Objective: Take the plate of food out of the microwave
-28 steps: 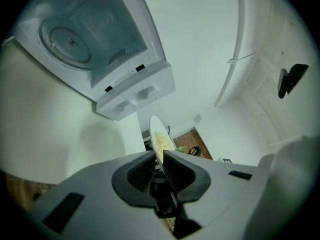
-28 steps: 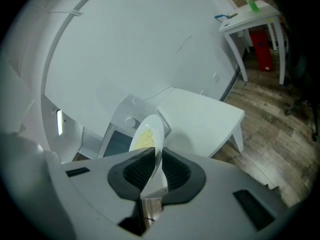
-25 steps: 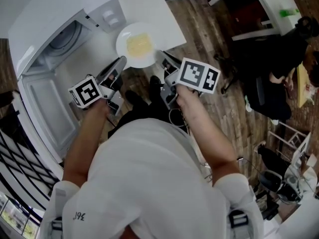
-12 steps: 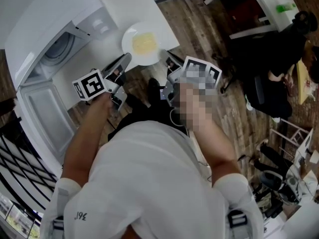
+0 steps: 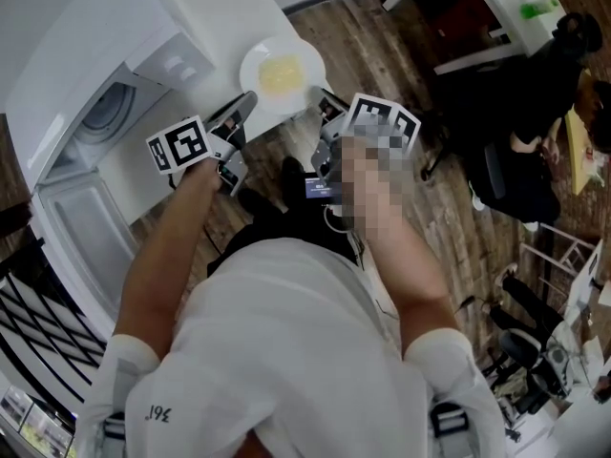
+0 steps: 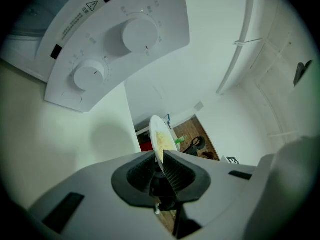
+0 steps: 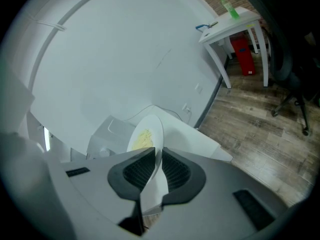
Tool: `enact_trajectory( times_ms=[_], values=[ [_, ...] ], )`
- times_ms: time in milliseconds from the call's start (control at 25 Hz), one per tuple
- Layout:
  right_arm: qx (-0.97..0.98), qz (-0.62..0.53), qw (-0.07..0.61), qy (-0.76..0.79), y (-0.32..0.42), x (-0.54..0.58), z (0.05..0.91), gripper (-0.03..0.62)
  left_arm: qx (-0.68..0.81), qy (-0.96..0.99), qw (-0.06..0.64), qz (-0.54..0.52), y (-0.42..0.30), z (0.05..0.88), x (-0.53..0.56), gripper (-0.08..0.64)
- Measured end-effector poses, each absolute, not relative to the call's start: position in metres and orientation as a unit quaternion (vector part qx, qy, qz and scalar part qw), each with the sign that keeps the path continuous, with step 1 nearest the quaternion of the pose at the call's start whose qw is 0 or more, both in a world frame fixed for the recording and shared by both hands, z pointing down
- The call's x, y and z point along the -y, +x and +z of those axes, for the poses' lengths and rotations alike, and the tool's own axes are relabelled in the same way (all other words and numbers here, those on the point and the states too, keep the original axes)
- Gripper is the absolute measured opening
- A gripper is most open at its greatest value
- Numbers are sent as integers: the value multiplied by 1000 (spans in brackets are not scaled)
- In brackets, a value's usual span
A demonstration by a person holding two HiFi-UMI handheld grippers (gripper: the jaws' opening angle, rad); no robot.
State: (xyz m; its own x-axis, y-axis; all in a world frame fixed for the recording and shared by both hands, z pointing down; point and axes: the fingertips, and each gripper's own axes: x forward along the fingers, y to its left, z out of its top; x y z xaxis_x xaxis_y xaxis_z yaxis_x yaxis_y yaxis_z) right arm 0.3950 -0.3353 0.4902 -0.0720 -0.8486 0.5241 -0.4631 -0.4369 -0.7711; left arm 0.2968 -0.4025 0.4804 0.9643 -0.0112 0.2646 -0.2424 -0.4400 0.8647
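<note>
A white plate [image 5: 282,74] with yellow food on it is held in the air over the white counter, to the right of the microwave [image 5: 110,113]. My left gripper [image 5: 248,101] is shut on the plate's left rim, and my right gripper [image 5: 316,100] is shut on its right rim. In the left gripper view the plate [image 6: 161,136] stands edge-on between the ribbed pads of the left gripper [image 6: 160,165]. In the right gripper view the right gripper [image 7: 158,164] pinches the plate [image 7: 145,134] at its rim.
The microwave's door [image 5: 76,227] hangs open at the left, and its panel with two knobs [image 6: 115,39] is close above the left gripper. A white desk [image 5: 496,17] and a black office chair [image 5: 506,160] stand on the wooden floor at the right.
Both grippers have carried the plate a little up and to the right in the head view, farther from the microwave opening. Their grip has not changed.
</note>
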Motion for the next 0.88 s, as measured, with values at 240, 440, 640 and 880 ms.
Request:
enact_trajectory(
  times_ms=[240, 440, 640, 880],
  values=[
    [-492, -534, 179, -663, 410, 343, 493, 43, 73, 843, 519, 119, 312, 484, 411, 54],
    [-488, -536, 177, -666, 417, 346, 496, 43, 74, 842, 520, 123, 319, 487, 413, 54],
    [-481, -540, 173, -668, 421, 349, 499, 43, 73, 840, 522, 126, 322, 490, 416, 54],
    [-478, -541, 166, -672, 424, 353, 502, 43, 76, 837, 525, 133, 325, 495, 419, 54]
  ],
)
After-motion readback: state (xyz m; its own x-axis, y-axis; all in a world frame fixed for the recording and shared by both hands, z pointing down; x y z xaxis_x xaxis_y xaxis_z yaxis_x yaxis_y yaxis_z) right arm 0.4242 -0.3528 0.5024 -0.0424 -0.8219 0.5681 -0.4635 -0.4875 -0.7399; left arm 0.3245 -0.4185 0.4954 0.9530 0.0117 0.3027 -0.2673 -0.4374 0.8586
